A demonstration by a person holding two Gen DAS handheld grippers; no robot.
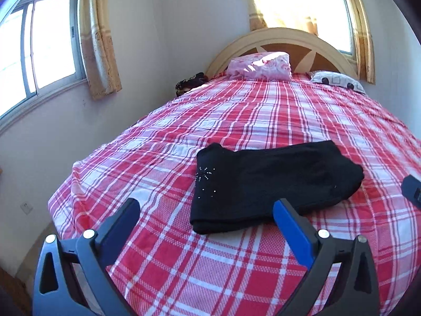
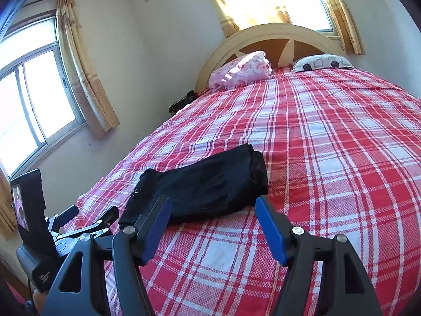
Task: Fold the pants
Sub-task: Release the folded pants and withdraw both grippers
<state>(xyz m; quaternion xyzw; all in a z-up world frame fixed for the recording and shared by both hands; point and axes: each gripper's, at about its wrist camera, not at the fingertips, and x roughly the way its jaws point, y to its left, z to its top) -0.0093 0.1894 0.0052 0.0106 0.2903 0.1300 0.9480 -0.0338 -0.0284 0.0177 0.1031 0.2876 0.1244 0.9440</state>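
Black pants [image 1: 265, 184] with a small sparkly pattern lie folded into a compact rectangle on the red plaid bed [image 1: 236, 121]. In the right wrist view the pants [image 2: 205, 184] lie just ahead of my fingers. My left gripper [image 1: 208, 208] is open and empty, hovering just in front of the pants' near edge. My right gripper [image 2: 211, 205] is open and empty, close to the pants' near edge. The right gripper's tip [image 1: 411, 189] shows at the right edge of the left wrist view. The left gripper's body [image 2: 65, 229] shows at lower left of the right wrist view.
A pink floral pillow [image 1: 260, 65] and a white patterned pillow [image 1: 336, 79] lie by the headboard [image 1: 284, 42]. A dark bundle [image 1: 190, 83] sits at the bed's far left corner. Windows with curtains [image 1: 100, 39] line the left wall. The bed's left edge [image 1: 60, 197] drops to the floor.
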